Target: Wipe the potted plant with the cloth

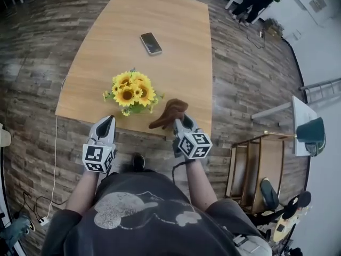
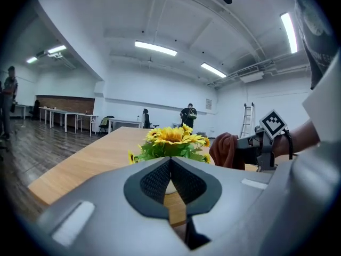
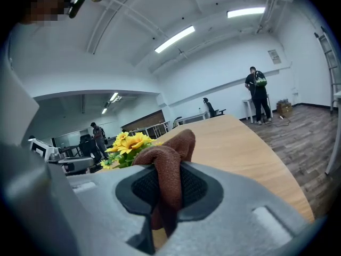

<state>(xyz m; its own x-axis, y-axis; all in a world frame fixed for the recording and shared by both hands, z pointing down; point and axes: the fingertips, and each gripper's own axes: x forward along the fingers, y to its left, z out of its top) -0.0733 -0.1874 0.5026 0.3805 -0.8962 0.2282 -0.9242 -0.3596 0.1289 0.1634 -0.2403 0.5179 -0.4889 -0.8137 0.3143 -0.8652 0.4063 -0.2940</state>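
Potted plant (image 1: 132, 94): sunflowers in a small pot, stood near the front edge of the desk (image 1: 160, 68), just ahead of the left claw (image 1: 108, 120) and to the left of the right claw (image 1: 180, 124); touched by neither.
Cloth (image 1: 169, 112): brown, pinched by one fold so that the free end is bunched up ahead of the right claw, ready to be brushed across petals and leaves.
Right claw: clamped on the cloth and held just beside the flowers.
Left claw: pressed together with nothing between the pads; judged to be kept low before the pot so that it can be steadied.
Smartphone (image 1: 151, 43): laid well beyond both claws, clear of the work.
Stage: wiping judged not yet begun.
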